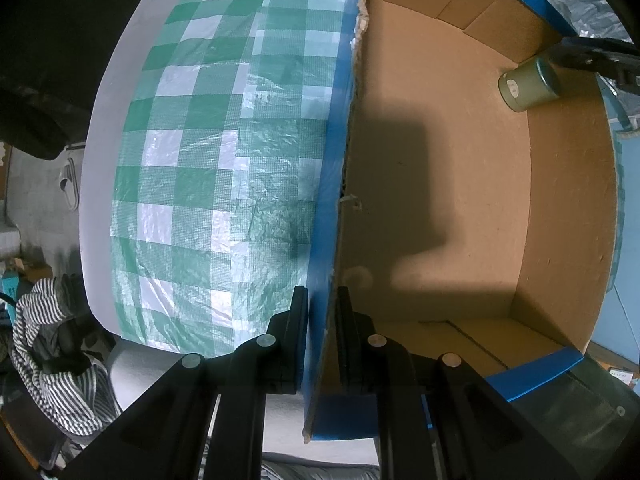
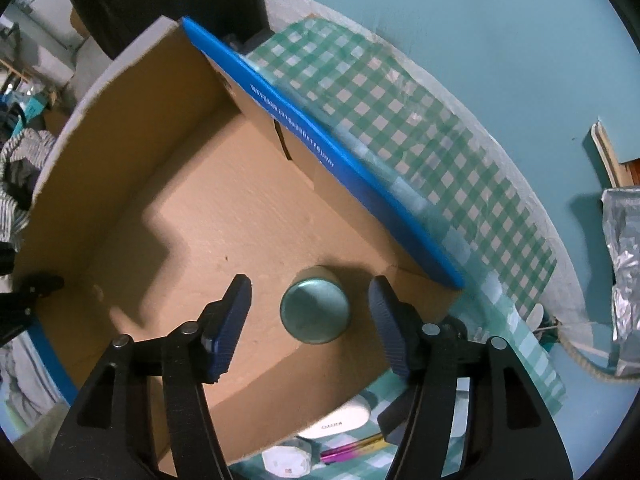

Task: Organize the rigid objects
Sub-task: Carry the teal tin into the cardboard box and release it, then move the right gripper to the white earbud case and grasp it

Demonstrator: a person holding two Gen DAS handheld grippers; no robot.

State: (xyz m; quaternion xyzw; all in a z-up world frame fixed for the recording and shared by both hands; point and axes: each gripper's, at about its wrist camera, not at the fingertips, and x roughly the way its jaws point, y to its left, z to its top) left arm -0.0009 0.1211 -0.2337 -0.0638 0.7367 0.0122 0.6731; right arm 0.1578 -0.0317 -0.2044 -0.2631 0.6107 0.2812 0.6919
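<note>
Bracing the brown cardboard box (image 1: pixel 440 200) wall with clenched left tongs (image 1: pixel 323 308), we keep it steady; right tongs (image 2: pixel 310 300) stand released above the green round tin (image 2: pixel 315 308).

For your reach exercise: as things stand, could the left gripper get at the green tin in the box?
Probably not right now. The left gripper is shut on the box wall, and the tin stands in the far corner, between the open right gripper fingers.
</note>
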